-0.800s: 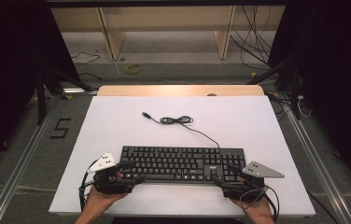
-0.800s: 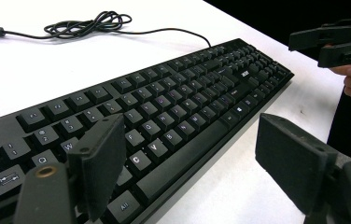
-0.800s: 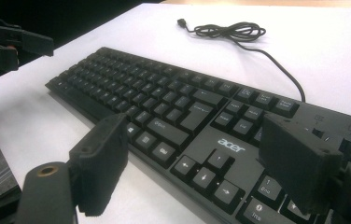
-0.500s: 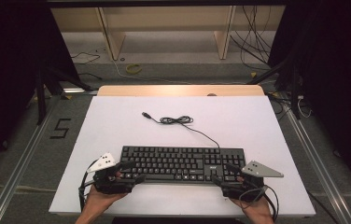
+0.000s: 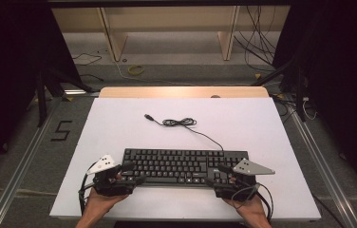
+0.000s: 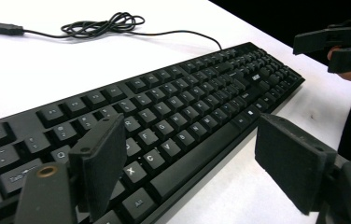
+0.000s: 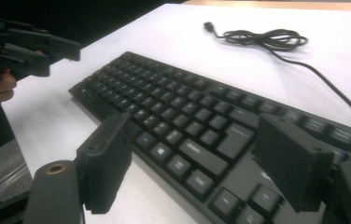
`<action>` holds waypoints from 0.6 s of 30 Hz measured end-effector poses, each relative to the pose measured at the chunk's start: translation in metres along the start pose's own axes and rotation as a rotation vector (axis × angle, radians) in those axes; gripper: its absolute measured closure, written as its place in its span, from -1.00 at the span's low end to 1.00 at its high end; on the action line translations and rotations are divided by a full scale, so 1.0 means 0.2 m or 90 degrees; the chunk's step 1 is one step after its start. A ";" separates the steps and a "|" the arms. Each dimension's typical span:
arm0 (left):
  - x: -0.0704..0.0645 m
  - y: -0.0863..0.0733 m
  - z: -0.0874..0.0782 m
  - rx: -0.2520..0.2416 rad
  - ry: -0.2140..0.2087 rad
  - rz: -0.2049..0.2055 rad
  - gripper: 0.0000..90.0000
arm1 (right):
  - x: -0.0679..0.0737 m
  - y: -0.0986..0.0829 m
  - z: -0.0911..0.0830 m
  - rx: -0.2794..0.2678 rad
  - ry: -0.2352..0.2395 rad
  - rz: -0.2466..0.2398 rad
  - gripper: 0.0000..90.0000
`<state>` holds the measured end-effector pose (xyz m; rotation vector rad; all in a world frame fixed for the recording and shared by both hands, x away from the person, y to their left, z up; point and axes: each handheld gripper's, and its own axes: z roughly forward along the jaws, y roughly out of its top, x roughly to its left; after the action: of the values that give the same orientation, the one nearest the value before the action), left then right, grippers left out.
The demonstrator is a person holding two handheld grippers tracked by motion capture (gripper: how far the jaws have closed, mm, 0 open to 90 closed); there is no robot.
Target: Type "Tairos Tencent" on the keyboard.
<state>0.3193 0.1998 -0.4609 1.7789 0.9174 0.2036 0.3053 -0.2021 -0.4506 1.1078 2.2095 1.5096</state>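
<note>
A black keyboard lay near the table's near edge, its cable coiled beyond. The left gripper and right gripper flanked its ends, jaws wide open and empty, apparently poised to lift it together.

There is one black keyboard on one white table. It has one long cable with one plug at the end. Two grippers, the left gripper and the right gripper, are held by two hands.
</note>
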 end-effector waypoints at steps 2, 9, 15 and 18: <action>0.01 0.00 0.00 -0.002 0.003 -0.005 -0.45 | 0.02 0.02 0.04 0.003 0.011 -0.004 -0.34; 0.04 0.00 -0.02 -0.002 0.025 -0.014 -0.41 | 0.05 0.08 0.13 0.011 0.031 -0.008 -0.29; 0.06 -0.01 -0.03 0.002 0.043 -0.026 -0.38 | 0.07 0.11 0.21 0.015 0.042 -0.018 -0.26; 0.07 -0.01 -0.02 0.008 0.056 -0.031 -0.36 | 0.09 0.14 0.25 0.019 0.046 -0.021 -0.24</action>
<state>0.3253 0.2125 -0.4640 1.7680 1.0258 0.2461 0.3342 -0.1510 -0.4443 1.0360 2.2937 1.5299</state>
